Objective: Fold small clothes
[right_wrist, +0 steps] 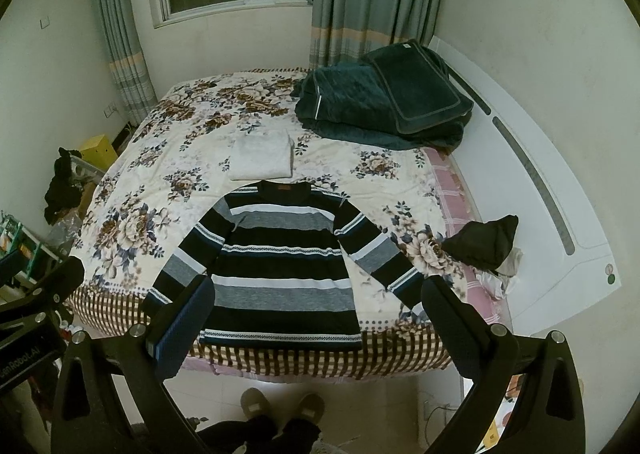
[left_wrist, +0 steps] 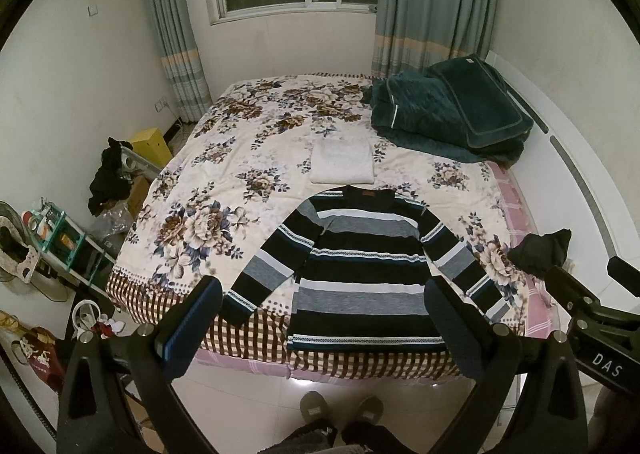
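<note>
Hovering above the foot of the bed [left_wrist: 132,262], both claws empty. Left claw [left_wrist: 324,330] spread wide, nothing between its fingers; right claw [right_wrist: 316,328] likewise spread, holding nothing.

Risks, as judged from here:
- Striped sweater [left_wrist: 360,274] lies with its hem right at the bed's near edge, at 6 o'clock. A tug toward the person could slide the whole garment off onto the floor.
- Sleeves splay out toward 8 and 4 o'clock; pinching only a cuff may drag the body askew instead of folding cleanly.
- Knit looks soft; a shallow pinch could catch the floral bedspread [left_wrist: 208,190] along with it.
- Dark bundle [right_wrist: 482,242] sits near the right cuff at 3 o'clock; a wide sweep might snag it.

Sweater: long-sleeved, bands of black, grey and white, spread flat, neck pointing to 12 o'clock with a brown label at the collar. Unfolded as yet. Folded white cloth [right_wrist: 262,156] lies just beyond the collar, a green blanket [left_wrist: 448,110] at 1 o'clock.
</note>
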Available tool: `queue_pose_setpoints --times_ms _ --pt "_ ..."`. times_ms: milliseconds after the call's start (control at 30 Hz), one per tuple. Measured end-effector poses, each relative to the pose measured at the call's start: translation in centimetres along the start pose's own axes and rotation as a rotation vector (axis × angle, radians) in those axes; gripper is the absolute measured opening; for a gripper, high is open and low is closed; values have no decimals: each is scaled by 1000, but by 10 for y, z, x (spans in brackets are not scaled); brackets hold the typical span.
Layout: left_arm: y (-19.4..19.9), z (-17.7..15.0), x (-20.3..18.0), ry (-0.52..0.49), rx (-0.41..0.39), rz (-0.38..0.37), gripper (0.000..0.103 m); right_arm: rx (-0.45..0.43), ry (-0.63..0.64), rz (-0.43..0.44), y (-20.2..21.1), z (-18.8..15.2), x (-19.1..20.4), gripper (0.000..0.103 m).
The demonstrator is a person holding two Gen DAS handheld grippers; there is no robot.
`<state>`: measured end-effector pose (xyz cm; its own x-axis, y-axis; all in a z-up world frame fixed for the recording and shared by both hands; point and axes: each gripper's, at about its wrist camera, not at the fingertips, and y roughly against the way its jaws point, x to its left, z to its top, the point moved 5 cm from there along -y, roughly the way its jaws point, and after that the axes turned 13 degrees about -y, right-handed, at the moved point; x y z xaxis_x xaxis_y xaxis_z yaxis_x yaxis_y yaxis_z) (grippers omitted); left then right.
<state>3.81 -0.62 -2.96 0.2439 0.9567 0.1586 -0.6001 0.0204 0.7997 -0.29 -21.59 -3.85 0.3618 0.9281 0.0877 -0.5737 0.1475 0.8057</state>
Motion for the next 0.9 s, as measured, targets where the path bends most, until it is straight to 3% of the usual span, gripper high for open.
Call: queue_pose_setpoints --times_ms 900 --pt "-1 3 0 5 -8 -5 103 -6 3 3 10 12 8 103"
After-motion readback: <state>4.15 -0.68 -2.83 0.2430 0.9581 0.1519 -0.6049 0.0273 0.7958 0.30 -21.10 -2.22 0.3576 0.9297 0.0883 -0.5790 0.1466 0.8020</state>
